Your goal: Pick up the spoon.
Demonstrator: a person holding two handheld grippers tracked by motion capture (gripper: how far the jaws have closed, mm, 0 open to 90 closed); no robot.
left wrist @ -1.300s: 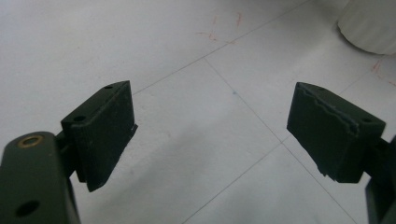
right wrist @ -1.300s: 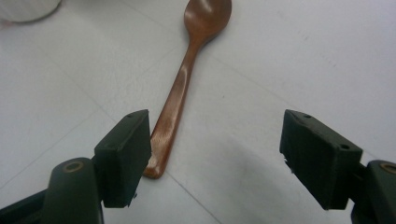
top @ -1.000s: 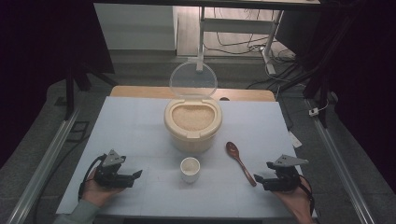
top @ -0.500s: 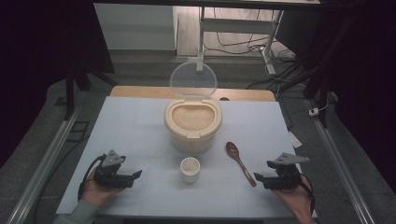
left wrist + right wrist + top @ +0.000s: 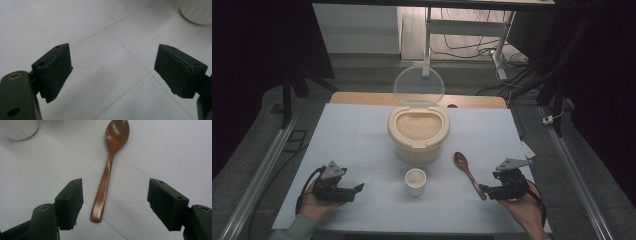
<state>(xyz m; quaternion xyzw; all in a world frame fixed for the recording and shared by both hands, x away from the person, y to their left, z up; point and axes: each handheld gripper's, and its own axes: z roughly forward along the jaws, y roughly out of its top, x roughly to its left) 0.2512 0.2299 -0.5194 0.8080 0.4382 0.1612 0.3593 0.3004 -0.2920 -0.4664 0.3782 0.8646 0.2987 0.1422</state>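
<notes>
Looking down from the high view, a pale blue table [image 5: 362, 135] carries a cream container [image 5: 418, 132] filled with rice, and its clear round lid [image 5: 418, 86] stands open behind it. A small white cup [image 5: 415, 181] stands just in front of the container. A brown wooden spoon [image 5: 469, 173] lies flat to the right of the cup, with its bowl pointing away from the person and its handle running toward the right gripper [image 5: 486, 189]. This gripper is held in the person's hand near the right front corner of the table, and its tips are just beside the end of the handle. The left gripper [image 5: 357, 188] rests in the other hand near the left front corner, well apart from the cup and the spoon.

From the left gripper view, the two black jaws of the left gripper [image 5: 112, 72] stand spread wide over the bare table, and nothing is between them. The base of the white cup [image 5: 197, 11] shows at the upper right corner.

From the right gripper view, the right gripper [image 5: 115, 203] is also spread, though its jaws have just been closing a little. The spoon [image 5: 110, 167] lies on the table between them, its handle end nearer to the left jaw, and neither pad touches it. The bowl of the spoon points to the top of this view. Part of the cup [image 5: 18, 128] is visible at the upper left.
</notes>
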